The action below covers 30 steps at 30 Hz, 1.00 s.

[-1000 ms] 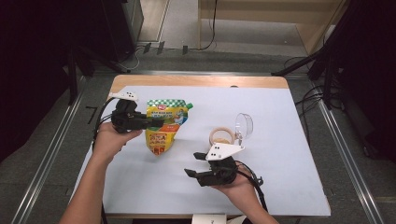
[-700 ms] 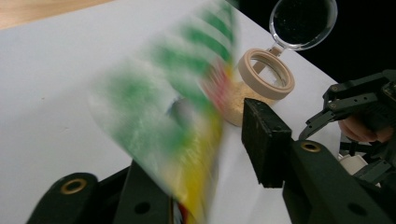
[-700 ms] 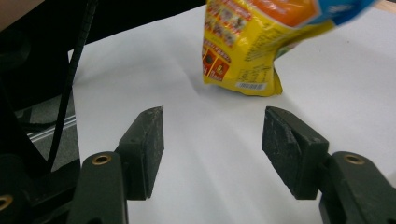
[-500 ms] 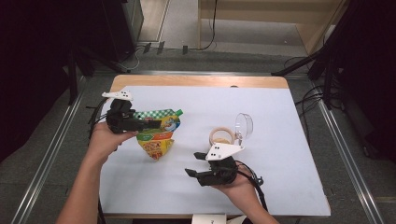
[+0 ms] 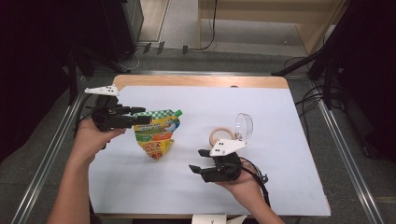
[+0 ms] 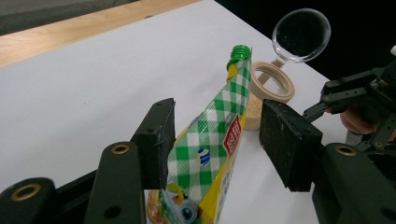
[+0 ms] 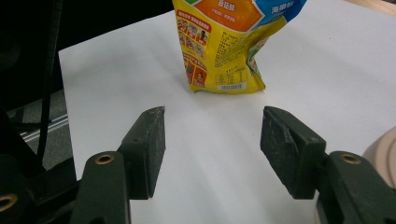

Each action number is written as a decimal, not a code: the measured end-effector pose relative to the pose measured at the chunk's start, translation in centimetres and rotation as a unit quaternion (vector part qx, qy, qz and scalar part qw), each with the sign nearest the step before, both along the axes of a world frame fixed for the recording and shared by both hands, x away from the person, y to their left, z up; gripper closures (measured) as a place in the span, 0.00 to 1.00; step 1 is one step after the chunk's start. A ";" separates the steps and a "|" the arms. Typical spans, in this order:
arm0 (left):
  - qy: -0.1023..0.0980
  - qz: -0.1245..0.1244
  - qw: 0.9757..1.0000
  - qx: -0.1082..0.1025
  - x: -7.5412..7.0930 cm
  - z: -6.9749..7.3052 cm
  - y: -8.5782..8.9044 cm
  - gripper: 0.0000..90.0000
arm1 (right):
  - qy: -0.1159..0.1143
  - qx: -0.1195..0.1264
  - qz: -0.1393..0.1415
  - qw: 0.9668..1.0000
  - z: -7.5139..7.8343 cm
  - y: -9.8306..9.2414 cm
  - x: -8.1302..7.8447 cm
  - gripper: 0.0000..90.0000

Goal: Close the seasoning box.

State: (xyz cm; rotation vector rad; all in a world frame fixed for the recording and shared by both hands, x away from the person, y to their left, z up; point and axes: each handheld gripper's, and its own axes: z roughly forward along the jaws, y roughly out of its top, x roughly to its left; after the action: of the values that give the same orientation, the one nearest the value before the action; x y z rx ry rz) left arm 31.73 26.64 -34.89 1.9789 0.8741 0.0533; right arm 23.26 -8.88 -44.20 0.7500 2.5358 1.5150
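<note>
**Progress.** The spouted pouch (image 5: 156, 135) was seen between the jaws of the left gripper (image 5: 142, 116), with its checked upper edge running forward from the jaw gap and its green cap (image 6: 239, 50) well beyond the jaw tips. These jaws had just been opening and stood at a medium width. The far pad was clearly apart from the pouch. The near pad lay just beside the film, and no pressing was observed. In the right gripper view, the base of the pouch was seen resting on the white table (image 5: 280, 177), ahead of the jaws of the right gripper (image 5: 196, 161). These jaws stood moderately wide with nothing between them.

The setting-down of the pouch was therefore judged to be done and the release to be largely done. Withdrawal of the left jaws from around the pouch was judged to remain.

**Limits of observation.**
- Contact between the near left pad and the pouch could not be determined.
- Whether the pouch stood unsupported could not be confirmed.
- The pouch base was cut off at the lower edge of the left gripper view, and its top at the upper edge of the right gripper view.
- The wooden ring (image 5: 220, 136) and the magnifier (image 5: 243, 126) lay beyond the right jaws, untouched.
- The small print on the pouch could not be read.
</note>
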 end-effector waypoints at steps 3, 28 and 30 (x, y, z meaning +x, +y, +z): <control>0.002 0.007 1.000 -0.002 -0.1 0.2 0.9 0.50 | 0.004 0.000 -0.003 1.000 0.1 -0.3 0.1 0.46; 0.006 0.069 0.998 0.012 0.7 -2.3 4.7 0.45 | 0.009 -0.007 -0.028 1.000 0.7 -4.9 -0.2 0.50; 0.006 0.070 0.997 0.017 0.8 -2.5 4.7 0.45 | 0.014 -0.006 -0.032 0.999 0.8 -5.3 -0.2 0.53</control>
State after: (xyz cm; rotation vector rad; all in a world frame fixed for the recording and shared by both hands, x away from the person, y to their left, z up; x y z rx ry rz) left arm 32.51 31.34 -37.42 1.9489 1.0251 0.1375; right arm 23.04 -14.17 -43.36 0.8492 2.5126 1.4793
